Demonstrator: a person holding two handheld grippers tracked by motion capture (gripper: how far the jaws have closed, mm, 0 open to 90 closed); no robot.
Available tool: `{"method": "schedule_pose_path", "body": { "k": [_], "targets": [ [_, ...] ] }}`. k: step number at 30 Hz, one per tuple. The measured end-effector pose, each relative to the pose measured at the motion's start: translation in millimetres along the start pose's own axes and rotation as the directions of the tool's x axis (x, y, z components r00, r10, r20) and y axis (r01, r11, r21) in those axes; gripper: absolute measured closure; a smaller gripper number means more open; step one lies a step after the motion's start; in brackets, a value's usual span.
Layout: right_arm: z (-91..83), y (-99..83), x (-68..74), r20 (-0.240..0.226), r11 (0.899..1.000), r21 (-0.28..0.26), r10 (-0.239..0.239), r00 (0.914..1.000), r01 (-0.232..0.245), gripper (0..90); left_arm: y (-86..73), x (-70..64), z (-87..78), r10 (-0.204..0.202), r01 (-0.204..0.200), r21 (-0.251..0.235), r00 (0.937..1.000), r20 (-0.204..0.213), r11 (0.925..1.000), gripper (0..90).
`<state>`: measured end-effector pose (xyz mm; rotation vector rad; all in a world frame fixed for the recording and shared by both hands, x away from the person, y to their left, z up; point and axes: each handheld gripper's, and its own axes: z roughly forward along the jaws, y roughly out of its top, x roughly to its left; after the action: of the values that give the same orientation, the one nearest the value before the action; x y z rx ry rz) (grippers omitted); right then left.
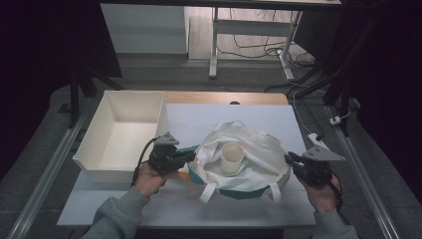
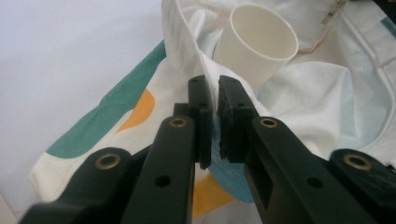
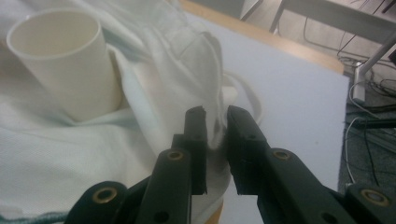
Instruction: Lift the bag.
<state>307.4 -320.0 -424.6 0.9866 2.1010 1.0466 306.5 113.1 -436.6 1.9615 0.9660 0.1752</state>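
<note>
A person at a desk works a white cloth bag with a handheld gripper in each hand. The bag, printed with teal and orange shapes, lies at the centre of the high view, its mouth spread upward, and a cream paper cup stands tilted inside it. The left gripper, at the bag's left edge, has its jaws drawn narrow on a fold of the bag's rim; in the left gripper view the fabric runs up between the two black jaws, with the cup just beyond in the upper middle of the frame. The right gripper, at the bag's right edge, is likewise pinched nearly closed on cloth; the right gripper view shows a ridge of white fabric caught between its jaws, the cup at upper left. A white open box sits empty at the left of the desk, just beside the left hand.

The step in hand appears to be holding the bag open or gathering it by opposite rims with the cup already inside. The next move likely calls for both grips to stay firm and rise or close together evenly, so the tilted cup does not tip out and the thin cloth does not slip free.
</note>
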Motion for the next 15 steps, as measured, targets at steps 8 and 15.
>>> {"method": "schedule_pose_path", "body": {
  "k": [8,15],
  "targets": [
    [-10.8,4.8,-5.7,0.019,0.999,-0.048,0.008,0.9998,-0.007,79.3,5.7,-0.7,-11.3,0.004,-0.004,-0.032,1.0,-0.003,0.9995,84.2],
    [-10.9,5.1,-5.8,0.027,0.998,-0.057,0.005,0.9996,-0.004,79.6,7.8,0.2,-13.4,0.012,-0.012,-0.033,0.9999,-0.005,0.9994,84.4]
  ]
}}
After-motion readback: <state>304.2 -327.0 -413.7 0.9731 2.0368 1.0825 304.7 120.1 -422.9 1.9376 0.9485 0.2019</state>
